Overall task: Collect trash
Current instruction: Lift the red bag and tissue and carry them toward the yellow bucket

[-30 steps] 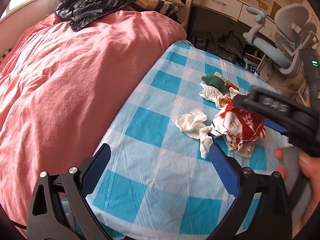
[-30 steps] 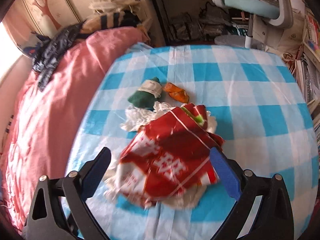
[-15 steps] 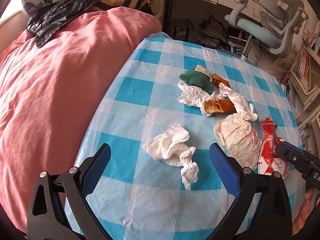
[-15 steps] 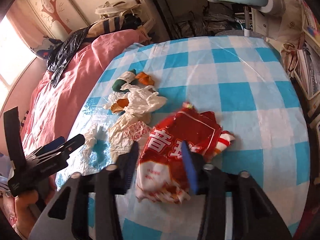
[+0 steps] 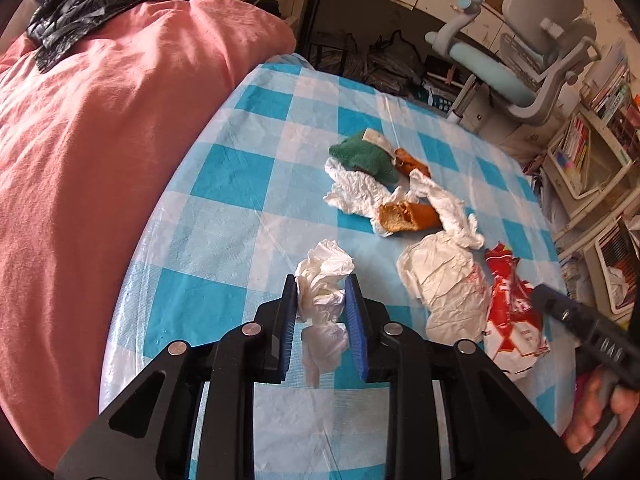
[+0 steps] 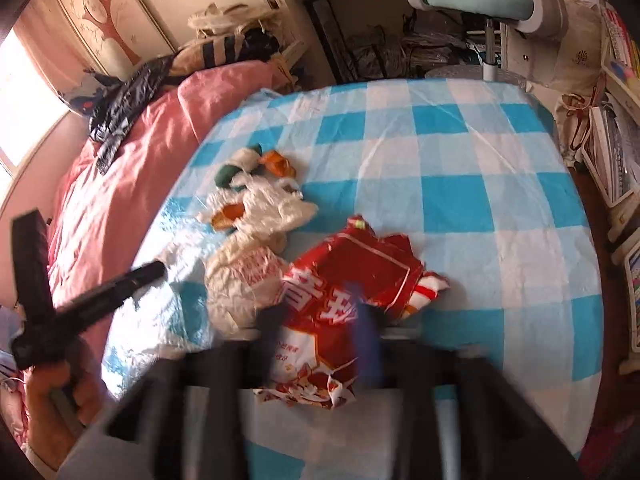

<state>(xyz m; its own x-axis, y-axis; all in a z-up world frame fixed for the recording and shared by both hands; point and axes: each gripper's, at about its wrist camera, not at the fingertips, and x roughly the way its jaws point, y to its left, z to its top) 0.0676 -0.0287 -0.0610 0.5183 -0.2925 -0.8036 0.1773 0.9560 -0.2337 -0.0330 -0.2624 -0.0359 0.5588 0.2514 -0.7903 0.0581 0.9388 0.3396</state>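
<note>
The red snack bag (image 6: 340, 300) carries large white Chinese characters, partly creased and not fully legible. The white paper wrapper (image 6: 244, 280) shows faint red print, unreadable. No other text is legible.

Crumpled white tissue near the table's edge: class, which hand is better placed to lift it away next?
Left. The left gripper has just closed its blue pads around the crumpled white tissue. The right gripper is blurred over the red snack bag, jaws just reopening.
</note>
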